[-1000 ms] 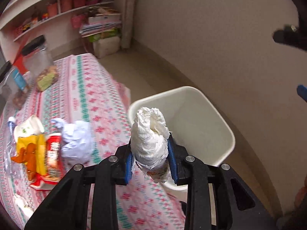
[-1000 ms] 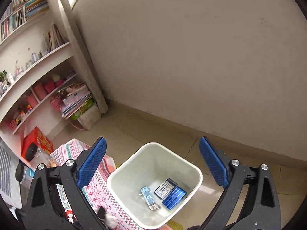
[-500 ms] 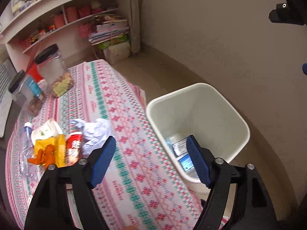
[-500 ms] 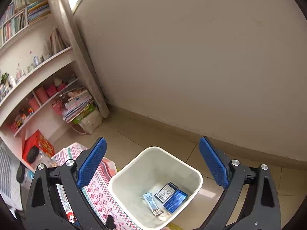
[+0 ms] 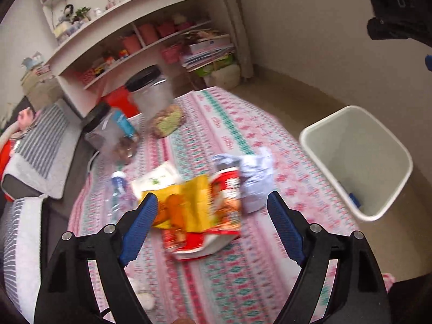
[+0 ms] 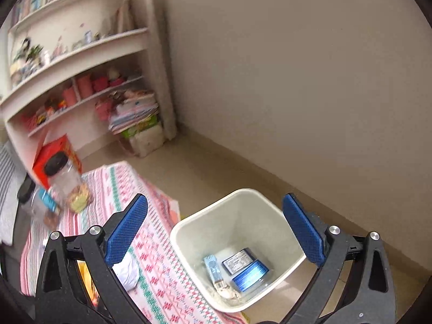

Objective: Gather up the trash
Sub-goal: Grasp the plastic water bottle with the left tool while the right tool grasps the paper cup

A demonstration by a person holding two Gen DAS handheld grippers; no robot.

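Patterned pink-and-green cloth covers the counter (image 5: 232, 140), trash pile on it, white bin (image 5: 356, 162) on the floor just beside the counter's edge.
Bin as landmark: inside it, seen from the right wrist, lie a blue box (image 6: 249, 275), a labelled packet (image 6: 237, 260), a light blue stick pack (image 6: 213, 270) and a white tissue wad (image 6: 228, 293). On the counter near the bin: crumpled white paper (image 5: 256, 178), touching it a red snack wrapper (image 5: 224, 210), then a yellow wrapper (image 5: 186, 202), farther off a clear plastic bottle (image 5: 118, 191); two black-lidded jars (image 5: 151, 94) farthest from the bin. Left tongs (image 5: 212, 210) above the wrappers, jaws opening, nothing between them. Right tongs (image 6: 214, 229) spread wide above the bin, empty.
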